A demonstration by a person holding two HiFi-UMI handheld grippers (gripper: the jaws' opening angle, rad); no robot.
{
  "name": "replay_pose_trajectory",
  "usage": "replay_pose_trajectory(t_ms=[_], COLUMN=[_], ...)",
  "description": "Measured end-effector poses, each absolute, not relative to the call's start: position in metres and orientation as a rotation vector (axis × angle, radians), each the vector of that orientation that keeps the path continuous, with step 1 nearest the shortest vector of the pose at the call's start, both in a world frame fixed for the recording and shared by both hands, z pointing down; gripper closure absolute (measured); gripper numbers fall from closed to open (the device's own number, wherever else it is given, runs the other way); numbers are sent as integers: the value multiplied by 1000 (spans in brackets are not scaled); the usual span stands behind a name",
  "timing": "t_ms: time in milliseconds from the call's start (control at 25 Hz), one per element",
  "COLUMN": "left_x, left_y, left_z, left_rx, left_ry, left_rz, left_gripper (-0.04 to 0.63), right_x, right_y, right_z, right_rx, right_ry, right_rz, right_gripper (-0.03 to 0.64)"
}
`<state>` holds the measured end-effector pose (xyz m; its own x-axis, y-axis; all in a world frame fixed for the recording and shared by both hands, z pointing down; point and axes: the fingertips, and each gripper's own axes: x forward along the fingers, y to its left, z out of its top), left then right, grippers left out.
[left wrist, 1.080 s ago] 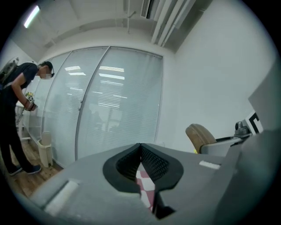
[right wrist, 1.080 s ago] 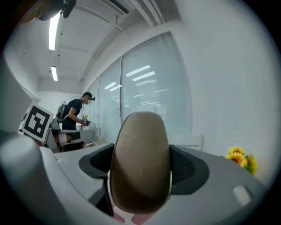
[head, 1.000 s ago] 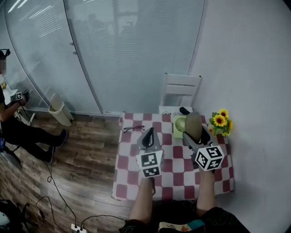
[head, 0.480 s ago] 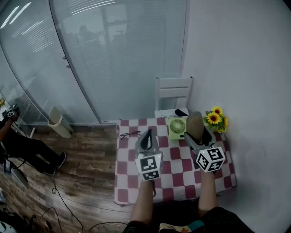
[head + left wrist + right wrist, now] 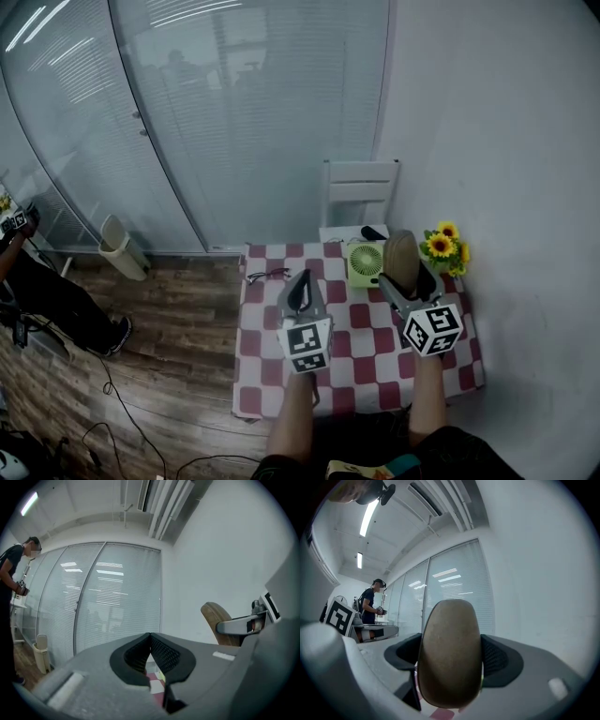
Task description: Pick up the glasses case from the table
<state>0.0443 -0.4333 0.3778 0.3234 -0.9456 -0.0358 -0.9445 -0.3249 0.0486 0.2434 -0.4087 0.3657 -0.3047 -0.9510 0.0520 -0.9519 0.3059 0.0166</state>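
Note:
The brown oval glasses case (image 5: 400,259) is held up off the checked table (image 5: 361,352), standing on end between the jaws of my right gripper (image 5: 405,274), which is shut on it. In the right gripper view the glasses case (image 5: 449,653) fills the middle, clamped by my right gripper (image 5: 450,656). My left gripper (image 5: 301,289) hovers over the table's left half, shut with nothing in it. In the left gripper view my left gripper (image 5: 150,653) has its pads together, and the glasses case (image 5: 219,622) shows at right.
A pair of glasses (image 5: 267,276) lies at the table's far left corner. A green fan (image 5: 364,262), sunflowers (image 5: 442,248) and a white chair (image 5: 359,195) stand at the back. A bin (image 5: 122,248) and a person (image 5: 37,295) are on the wooden floor at left.
The view has shifted slightly; both grippers stay raised over the table with the case still held in the right one. The person at left has moved further toward the frame's edge.

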Motion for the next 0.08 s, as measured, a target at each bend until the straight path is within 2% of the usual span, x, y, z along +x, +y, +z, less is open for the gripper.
replay_pose_trajectory(t_ms=[80], left_x=[44], left_y=[-431], left_z=[380], left_rx=[2536], left_ry=[-1812], left_rz=[-85], left_gripper=[584], right_x=[241], right_y=[-407], right_z=[366], right_rx=[1804], right_ry=[-2506], right_rz=[20], right_gripper=[227])
